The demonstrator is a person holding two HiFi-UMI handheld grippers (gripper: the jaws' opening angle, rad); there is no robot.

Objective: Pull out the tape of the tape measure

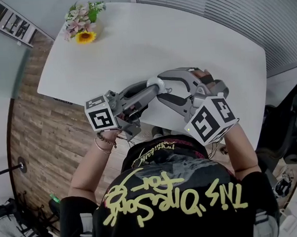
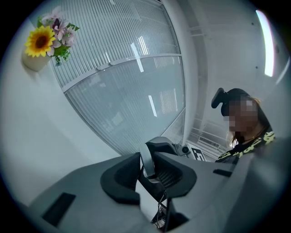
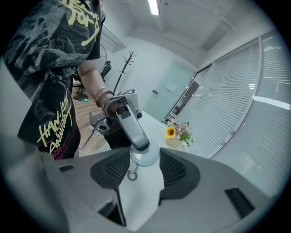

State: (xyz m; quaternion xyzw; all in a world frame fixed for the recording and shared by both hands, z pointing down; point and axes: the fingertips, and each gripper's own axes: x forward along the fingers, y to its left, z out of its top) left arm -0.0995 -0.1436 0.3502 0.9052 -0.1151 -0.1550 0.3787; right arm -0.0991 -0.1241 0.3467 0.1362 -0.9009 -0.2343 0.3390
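Now the right hand-held gripper (image 3: 144, 169) clamps the round tape measure (image 3: 144, 154) across its flat faces, over the near edge of the white bench (image 1: 209, 41) (a key ring (image 3: 132, 174) dangles from it). The left hand-held gripper (image 2: 148, 166) meets it from the opposite side, jaws nearly together, pinching its rim.

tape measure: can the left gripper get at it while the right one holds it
Likely yes. The right gripper holds the tape measure out in the open, and the left gripper has its jaws on the rim with nothing in the way. Whether they have the tape's end is unclear.
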